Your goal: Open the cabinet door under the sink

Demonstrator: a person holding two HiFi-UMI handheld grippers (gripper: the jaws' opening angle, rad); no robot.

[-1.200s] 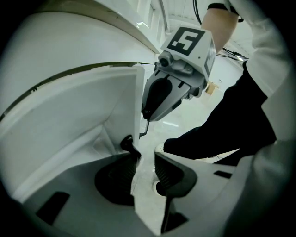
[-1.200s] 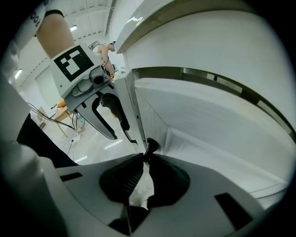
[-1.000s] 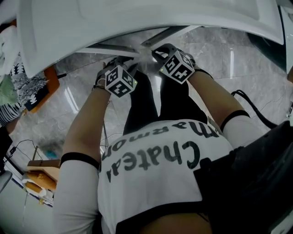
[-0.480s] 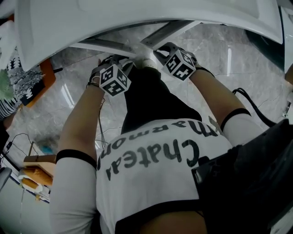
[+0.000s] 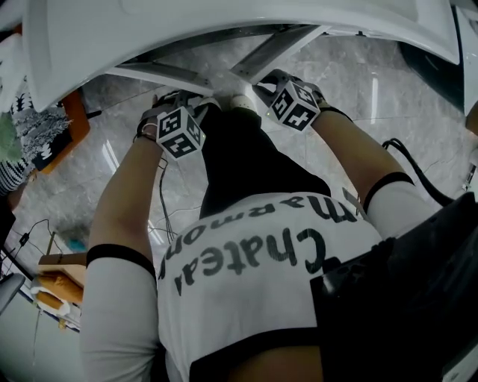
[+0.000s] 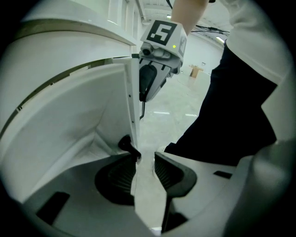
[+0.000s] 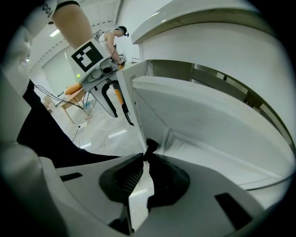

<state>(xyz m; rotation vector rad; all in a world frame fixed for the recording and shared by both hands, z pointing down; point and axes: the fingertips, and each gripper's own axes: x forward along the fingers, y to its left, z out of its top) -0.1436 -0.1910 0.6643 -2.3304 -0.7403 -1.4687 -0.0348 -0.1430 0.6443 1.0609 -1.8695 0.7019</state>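
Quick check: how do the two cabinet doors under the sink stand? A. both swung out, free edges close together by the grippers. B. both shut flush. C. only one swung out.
A: the head view shows the left door and right door angled out from under the sink in a V, its tip at the left gripper and right gripper.

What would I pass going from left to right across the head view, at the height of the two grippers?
Orange object, left gripper, right gripper, black cable. The cabinet doors overlap both grippers, so they are left out.
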